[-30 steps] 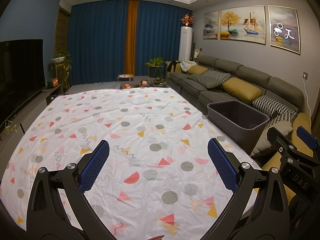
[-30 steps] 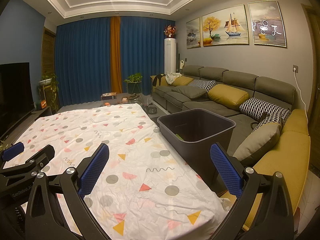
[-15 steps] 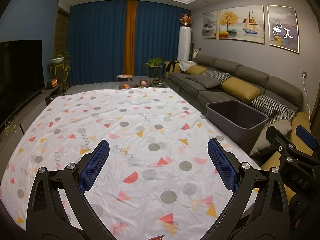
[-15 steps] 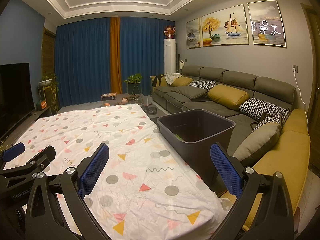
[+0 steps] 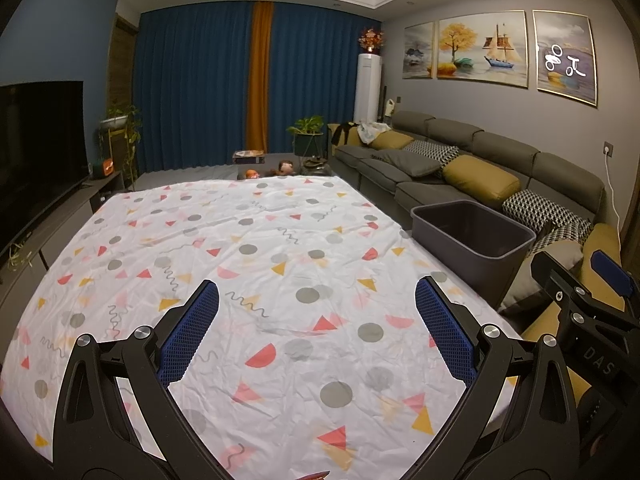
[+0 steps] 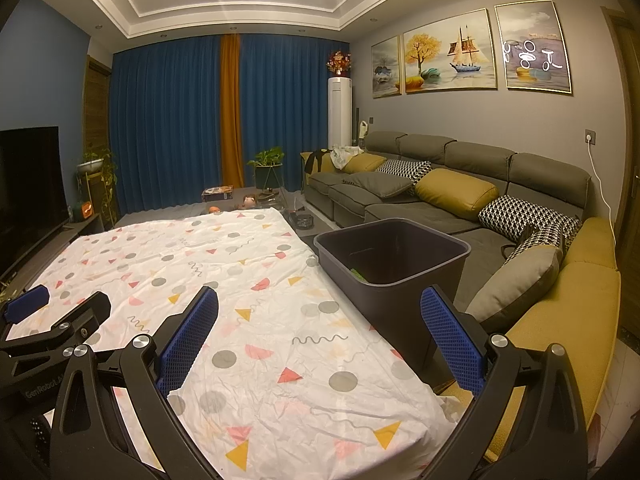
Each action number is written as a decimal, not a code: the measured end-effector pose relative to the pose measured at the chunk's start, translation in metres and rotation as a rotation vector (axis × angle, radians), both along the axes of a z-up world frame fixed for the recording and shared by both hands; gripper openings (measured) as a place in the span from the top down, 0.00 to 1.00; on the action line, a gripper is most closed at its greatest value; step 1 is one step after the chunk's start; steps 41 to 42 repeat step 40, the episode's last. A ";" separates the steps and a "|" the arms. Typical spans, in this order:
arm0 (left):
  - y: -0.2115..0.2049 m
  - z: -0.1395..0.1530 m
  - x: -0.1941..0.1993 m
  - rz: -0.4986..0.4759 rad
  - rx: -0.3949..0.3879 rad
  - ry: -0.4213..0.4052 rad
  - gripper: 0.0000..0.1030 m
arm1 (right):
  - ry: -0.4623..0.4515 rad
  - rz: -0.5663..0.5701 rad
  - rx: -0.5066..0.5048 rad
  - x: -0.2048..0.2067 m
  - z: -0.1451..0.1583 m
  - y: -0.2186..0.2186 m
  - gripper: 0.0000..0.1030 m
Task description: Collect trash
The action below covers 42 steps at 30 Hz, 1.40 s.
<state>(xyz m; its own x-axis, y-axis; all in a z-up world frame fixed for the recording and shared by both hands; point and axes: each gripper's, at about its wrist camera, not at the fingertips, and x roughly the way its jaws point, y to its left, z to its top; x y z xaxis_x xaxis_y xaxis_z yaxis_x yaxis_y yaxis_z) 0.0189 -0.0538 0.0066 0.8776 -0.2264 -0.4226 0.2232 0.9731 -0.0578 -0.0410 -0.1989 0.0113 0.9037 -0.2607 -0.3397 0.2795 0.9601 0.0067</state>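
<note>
From the left wrist view, the left gripper (image 5: pixel 316 328) hangs over the near part of the table, its jaws spread wide with nothing between the blue pads (image 5: pixel 188 336); the near edge of the patterned tablecloth (image 5: pixel 280 248) is cut off behind the black gripper frame, and a small reddish sliver at the very bottom of the picture is too clipped to identify. The grey bin (image 5: pixel 472 240) stands just off the table's right edge, beside the sofa (image 5: pixel 460 176), but from here its inside is dark and I cannot see what lies in it. The right gripper (image 5: pixel 588 300) pokes in at the right border, mostly cut away. Compared with a second ago almost nothing has shifted: cloth, bin and both grippers sit in practically the same places. From the right wrist view, the right gripper (image 6: pixel 320 344) is held over the table's near right corner, jaws likewise spread and empty, and the left gripper (image 6: pixel 52 320) shows only partly at the left border. This view looks down into the bin (image 6: pixel 392 256), where a bit of green trash (image 6: pixel 358 273) lies at the bottom near its left wall, something the other view hides; what the green thing is I cannot make out, and the bin's base is blocked by the table corner
</note>
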 end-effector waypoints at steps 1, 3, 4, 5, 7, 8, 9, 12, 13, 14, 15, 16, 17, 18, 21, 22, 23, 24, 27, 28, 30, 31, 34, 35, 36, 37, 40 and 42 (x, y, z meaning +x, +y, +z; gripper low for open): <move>0.000 0.000 0.000 -0.001 0.000 -0.001 0.06 | 0.000 0.001 0.001 0.000 0.000 0.000 0.05; 0.000 0.000 0.000 -0.002 0.002 -0.004 0.06 | -0.001 0.000 0.000 0.000 0.000 0.000 0.05; 0.000 0.001 0.000 -0.001 0.003 -0.007 0.06 | -0.001 0.000 -0.001 0.000 0.000 0.000 0.05; 0.000 0.001 0.000 -0.002 0.005 -0.010 0.10 | -0.001 0.000 0.001 0.000 0.000 0.000 0.05; 0.001 0.001 0.000 -0.001 0.008 -0.013 0.14 | -0.001 0.001 0.001 0.000 0.000 0.000 0.05; 0.001 0.001 0.001 -0.001 0.008 -0.014 0.15 | 0.000 0.000 0.001 0.000 0.000 0.000 0.05; 0.001 0.001 0.001 -0.001 0.007 -0.015 0.15 | -0.001 0.000 0.001 0.000 0.000 0.000 0.05; 0.002 0.001 0.002 -0.003 0.005 -0.014 0.15 | 0.000 0.000 0.002 0.000 0.000 0.000 0.05; 0.002 0.002 0.002 -0.002 0.006 -0.014 0.15 | 0.000 -0.001 0.002 0.000 0.000 0.000 0.05; 0.002 0.001 0.002 -0.002 0.005 -0.014 0.15 | 0.000 -0.001 0.003 0.000 0.001 0.000 0.05; 0.002 0.002 0.002 -0.003 0.006 -0.014 0.15 | 0.000 -0.001 0.003 0.000 0.001 0.000 0.05; 0.003 0.002 0.002 -0.004 0.006 -0.013 0.15 | -0.001 -0.002 0.002 0.000 0.001 0.000 0.05; 0.003 0.002 0.002 -0.004 0.006 -0.012 0.15 | -0.001 -0.002 0.002 0.000 0.001 -0.001 0.05; 0.003 0.002 0.002 -0.005 0.006 -0.012 0.15 | -0.002 -0.002 0.002 0.000 0.001 0.000 0.05; 0.003 0.002 0.002 -0.005 0.008 -0.013 0.15 | -0.002 -0.002 0.003 0.000 0.002 -0.001 0.05; 0.003 0.002 0.002 -0.004 0.008 -0.013 0.15 | -0.001 -0.002 0.003 0.000 0.002 -0.001 0.05; 0.003 0.002 0.002 -0.004 0.009 -0.014 0.15 | -0.001 -0.001 0.004 0.001 0.002 -0.001 0.05; 0.003 0.002 0.002 -0.002 0.011 -0.016 0.15 | -0.001 -0.002 0.004 0.001 0.002 -0.001 0.05; 0.003 0.003 0.001 0.001 0.014 -0.017 0.15 | -0.002 -0.002 0.004 0.001 0.003 -0.001 0.05; 0.003 0.003 0.001 0.001 0.014 -0.017 0.14 | -0.002 -0.002 0.005 0.001 0.003 -0.001 0.05; 0.002 0.003 0.000 0.002 0.015 -0.017 0.14 | -0.003 -0.002 0.006 0.001 0.003 -0.001 0.05; 0.002 0.003 0.000 0.004 0.017 -0.017 0.13 | -0.003 -0.002 0.006 0.001 0.004 -0.001 0.05; 0.003 0.003 0.000 0.014 0.023 -0.017 0.10 | -0.002 -0.002 0.006 0.001 0.004 -0.001 0.05; 0.004 0.003 0.001 0.022 0.025 -0.016 0.09 | -0.002 -0.003 0.007 0.001 0.004 -0.002 0.05; 0.004 0.003 0.001 0.030 0.030 -0.017 0.09 | -0.003 -0.003 0.008 0.001 0.004 -0.002 0.05; 0.004 0.003 0.001 0.035 0.034 -0.018 0.09 | -0.004 -0.004 0.009 0.001 0.004 -0.002 0.05; 0.006 0.004 0.001 0.039 0.027 -0.018 0.09 | -0.006 -0.006 0.011 0.001 0.005 -0.002 0.05; 0.006 0.004 0.001 0.039 0.027 -0.018 0.09 | -0.006 -0.006 0.011 0.001 0.005 -0.002 0.05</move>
